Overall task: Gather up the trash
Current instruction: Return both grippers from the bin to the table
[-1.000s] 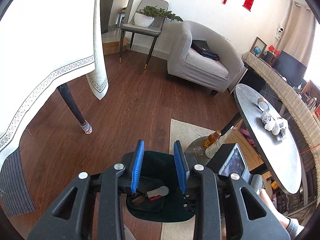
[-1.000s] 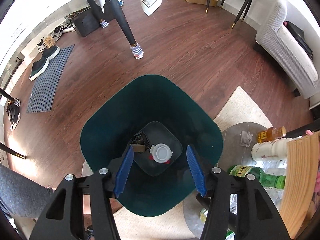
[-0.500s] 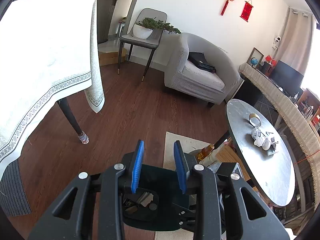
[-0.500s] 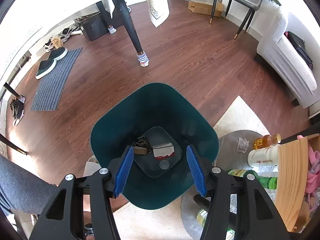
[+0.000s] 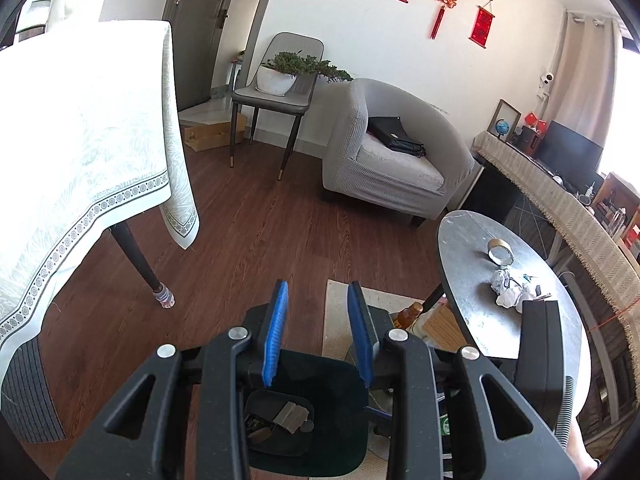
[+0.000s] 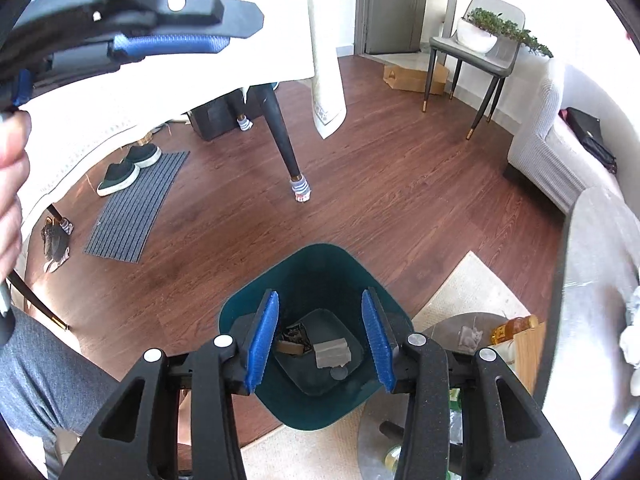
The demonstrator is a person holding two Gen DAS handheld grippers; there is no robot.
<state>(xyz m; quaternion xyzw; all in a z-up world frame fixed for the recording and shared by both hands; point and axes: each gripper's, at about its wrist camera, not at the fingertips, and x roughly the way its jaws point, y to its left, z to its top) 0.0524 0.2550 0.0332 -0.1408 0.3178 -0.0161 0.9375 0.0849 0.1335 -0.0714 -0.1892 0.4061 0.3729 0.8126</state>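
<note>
1. A dark green bin stands on the wooden floor, with one corner on the edge of a pale rug.
2. At the bottom of the bin lie some pieces of trash: a grey box, a small round cap, a brown piece of cardboard and some dark scraps beside it.
3. The right gripper hangs above the bin. Its jaws are closing, and nothing is between the blue pads; they still stand apart.
4. The left gripper is also above the bin, a little open, with nothing between its pads. In the right wrist view it shows at the upper left corner, held by a hand.
5. On the round grey table more trash waits: crumpled white paper near the right edge, and a roll of tape closer to the far edge.
6. Below this table, a low shelf carries a brown bottle and a small crumpled wrapper.
</note>
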